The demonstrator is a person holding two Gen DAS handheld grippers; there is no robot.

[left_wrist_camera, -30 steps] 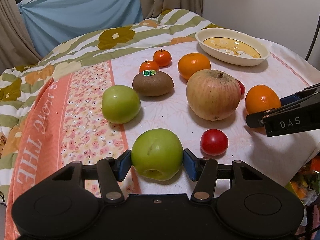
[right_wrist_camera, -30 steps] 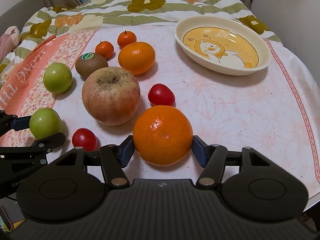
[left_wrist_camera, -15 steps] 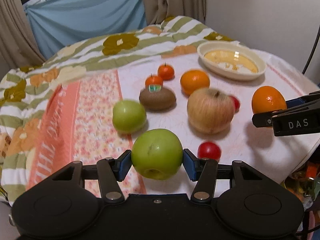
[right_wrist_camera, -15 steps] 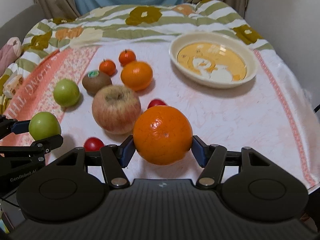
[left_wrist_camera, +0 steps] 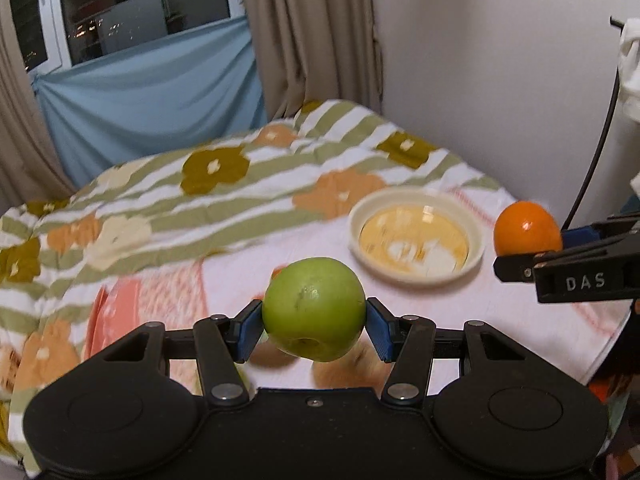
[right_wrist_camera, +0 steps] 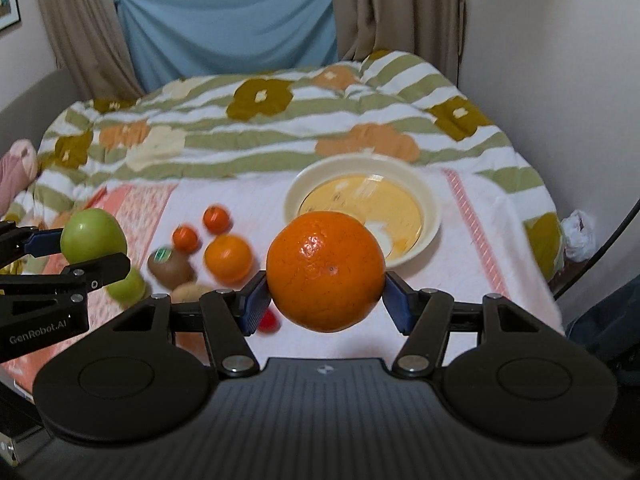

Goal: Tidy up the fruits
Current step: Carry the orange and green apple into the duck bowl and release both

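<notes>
Green apple [left_wrist_camera: 314,314] clamped in left gripper [left_wrist_camera: 314,320], orange [right_wrist_camera: 325,271] clamped in right gripper [right_wrist_camera: 325,292], both above cream bowl [right_wrist_camera: 430,216].

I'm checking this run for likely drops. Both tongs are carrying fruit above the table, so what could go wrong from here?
1. The left tongs pinch the green apple only at its sides; nothing supports it below, so it could slip.
2. The right tongs hold the round orange the same way.
3. The two tongs are close side by side; heading for the one dish, they could bump.
</notes>
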